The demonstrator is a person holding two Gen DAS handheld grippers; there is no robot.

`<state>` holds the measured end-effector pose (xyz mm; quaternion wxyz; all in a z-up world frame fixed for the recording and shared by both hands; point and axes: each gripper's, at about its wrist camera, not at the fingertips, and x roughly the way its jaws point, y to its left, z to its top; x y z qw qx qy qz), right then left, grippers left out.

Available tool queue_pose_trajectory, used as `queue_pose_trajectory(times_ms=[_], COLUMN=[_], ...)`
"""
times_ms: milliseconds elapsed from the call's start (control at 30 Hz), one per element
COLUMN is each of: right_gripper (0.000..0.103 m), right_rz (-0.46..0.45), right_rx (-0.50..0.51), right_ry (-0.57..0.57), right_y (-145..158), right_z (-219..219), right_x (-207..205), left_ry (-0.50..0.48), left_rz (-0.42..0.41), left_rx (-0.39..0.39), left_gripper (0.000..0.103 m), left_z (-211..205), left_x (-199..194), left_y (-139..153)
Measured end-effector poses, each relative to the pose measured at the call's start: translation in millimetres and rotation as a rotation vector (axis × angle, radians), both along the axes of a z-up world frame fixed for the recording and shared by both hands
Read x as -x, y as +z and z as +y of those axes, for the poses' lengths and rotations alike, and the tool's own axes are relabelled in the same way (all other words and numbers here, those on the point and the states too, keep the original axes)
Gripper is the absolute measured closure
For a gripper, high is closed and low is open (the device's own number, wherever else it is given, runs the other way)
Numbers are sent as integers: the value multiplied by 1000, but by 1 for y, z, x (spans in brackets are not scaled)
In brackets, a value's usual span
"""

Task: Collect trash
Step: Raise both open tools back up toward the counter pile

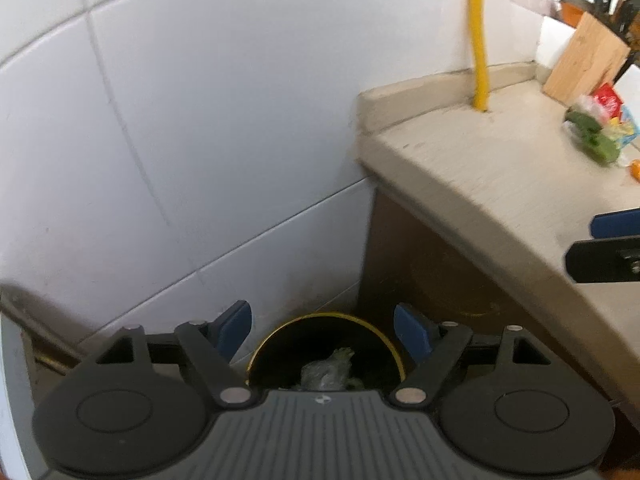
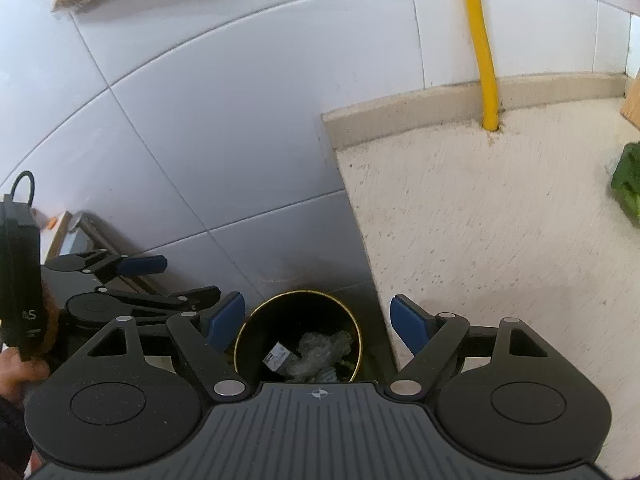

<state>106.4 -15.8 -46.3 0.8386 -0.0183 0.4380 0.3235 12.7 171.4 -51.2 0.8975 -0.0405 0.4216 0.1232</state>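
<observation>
**Fingers spread over the bin, nothing between them**

Blue-padded fingers (image 1: 236, 330) of the left gripper (image 1: 322, 330) stand wide apart with nothing between the pads. Below and between them sits a round black trash bin (image 1: 280, 344) with a thin gold rim, on the floor in the corner where the white tiled wall (image 1: 192, 128) meets the side of the worktop (image 1: 500, 168). Inside the bin lies a crumpled clear plastic wad (image 1: 326, 372), with something greenish at its top that the blur makes hard to name.

From the right wrist view, the right gripper (image 2: 318, 322) also has its fingers (image 2: 408, 326) spread apart and empty, directly above the same bin (image 2: 256, 332). Here the bin's contents read more clearly: crumpled clear plastic (image 2: 320, 350) and, beside it on the left, a small box or card with white and dark faces (image 2: 276, 358). The left gripper (image 2: 160, 280) shows at the left of this view, just beside the right one, with a hand (image 2: 18, 372) behind it at the frame edge.

A yellow pipe (image 2: 486, 52) runs down the wall and meets the worktop (image 2: 480, 220) near its back edge. Further along the worktop, more trash lies in a small heap: a green wrapper (image 1: 592, 136) touching a red packet (image 1: 608, 100), with a wooden board (image 1: 584, 60) leaning against the wall behind them. In the right wrist view only the green wrapper (image 2: 628, 188) shows, at the right edge.
</observation>
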Motion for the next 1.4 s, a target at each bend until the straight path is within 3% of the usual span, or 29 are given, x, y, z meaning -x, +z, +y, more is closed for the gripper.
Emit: queue_pose_trajectory(times_ms=[500,1400], right_gripper=[16,15], right_rz=[-44,-47], right_rx=[-44,-64], right_ry=[-131,-378], right_y=[18,19], right_z=[-56,-156], right_x=[-12,-36], left_ry=[-179,-416], left_rz=[-90,-112], left_rx=[-21,-14], left_gripper=[28,27], left_z=[-56,-145], left_x=[-40,-114], left_y=[45,61])
